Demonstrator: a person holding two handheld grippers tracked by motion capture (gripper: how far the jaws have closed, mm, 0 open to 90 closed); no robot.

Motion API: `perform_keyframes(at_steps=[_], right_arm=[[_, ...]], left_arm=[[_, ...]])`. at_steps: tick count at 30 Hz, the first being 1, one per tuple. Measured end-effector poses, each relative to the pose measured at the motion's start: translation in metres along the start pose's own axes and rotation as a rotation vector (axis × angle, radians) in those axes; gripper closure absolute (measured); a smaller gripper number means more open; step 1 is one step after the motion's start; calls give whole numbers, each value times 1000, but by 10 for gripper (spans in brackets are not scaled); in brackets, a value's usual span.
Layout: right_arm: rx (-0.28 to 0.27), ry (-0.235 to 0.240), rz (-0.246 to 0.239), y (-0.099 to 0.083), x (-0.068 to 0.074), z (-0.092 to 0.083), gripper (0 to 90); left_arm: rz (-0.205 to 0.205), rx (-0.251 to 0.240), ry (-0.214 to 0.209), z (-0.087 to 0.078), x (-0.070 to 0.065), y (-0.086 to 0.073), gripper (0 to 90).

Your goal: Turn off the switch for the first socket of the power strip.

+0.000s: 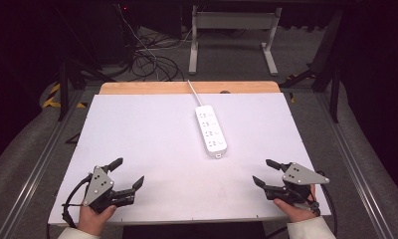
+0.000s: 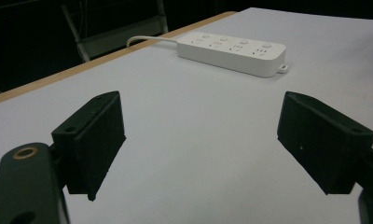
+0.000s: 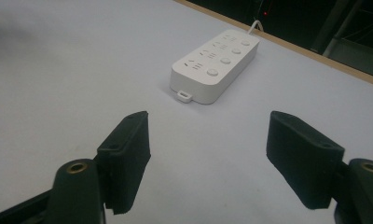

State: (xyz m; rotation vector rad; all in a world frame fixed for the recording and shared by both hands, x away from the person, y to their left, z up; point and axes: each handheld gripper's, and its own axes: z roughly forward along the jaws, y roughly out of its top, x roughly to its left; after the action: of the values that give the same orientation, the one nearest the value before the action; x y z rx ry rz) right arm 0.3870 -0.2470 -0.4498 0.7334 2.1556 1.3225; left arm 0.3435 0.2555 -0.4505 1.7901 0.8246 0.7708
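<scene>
A white power strip [image 1: 211,131] with several sockets and buttons lies flat on the white table top [image 1: 152,144], right of centre, its cord running off the far edge. In the left gripper view the power strip [image 2: 231,52] sits far ahead; in the right gripper view the power strip [image 3: 217,63] lies ahead with its hanging tab toward me. My left gripper [image 1: 129,172] rests near the front left corner, jaws wide apart with nothing between them. My right gripper [image 1: 265,172] sits near the front right corner, also open and holding nothing. Both point toward the table's middle.
A wooden strip [image 1: 187,87] edges the table's far side. Beyond it stand a white desk frame [image 1: 232,35] and a tangle of cables [image 1: 147,59] on the floor. Metal rails [image 1: 33,164] run along both sides of the table.
</scene>
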Motion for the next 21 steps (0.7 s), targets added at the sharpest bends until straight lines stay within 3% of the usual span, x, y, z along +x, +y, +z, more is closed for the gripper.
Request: perform_keyframes(at_steps=[10, 14, 16, 21], right_arm=[[3, -9, -4, 1, 0, 0, 307], [94, 86, 34, 5, -4, 5, 315], [104, 82, 16, 5, -3, 6, 374], [86, 72, -9, 9, -1, 4, 374]], left_arm=[[-5, -1, 20, 0, 0, 0, 149], [-7, -2, 32, -1, 0, 0, 147], [-5, -3, 38, -1, 0, 0, 147], [-2, -1, 46, -1, -1, 0, 147]])
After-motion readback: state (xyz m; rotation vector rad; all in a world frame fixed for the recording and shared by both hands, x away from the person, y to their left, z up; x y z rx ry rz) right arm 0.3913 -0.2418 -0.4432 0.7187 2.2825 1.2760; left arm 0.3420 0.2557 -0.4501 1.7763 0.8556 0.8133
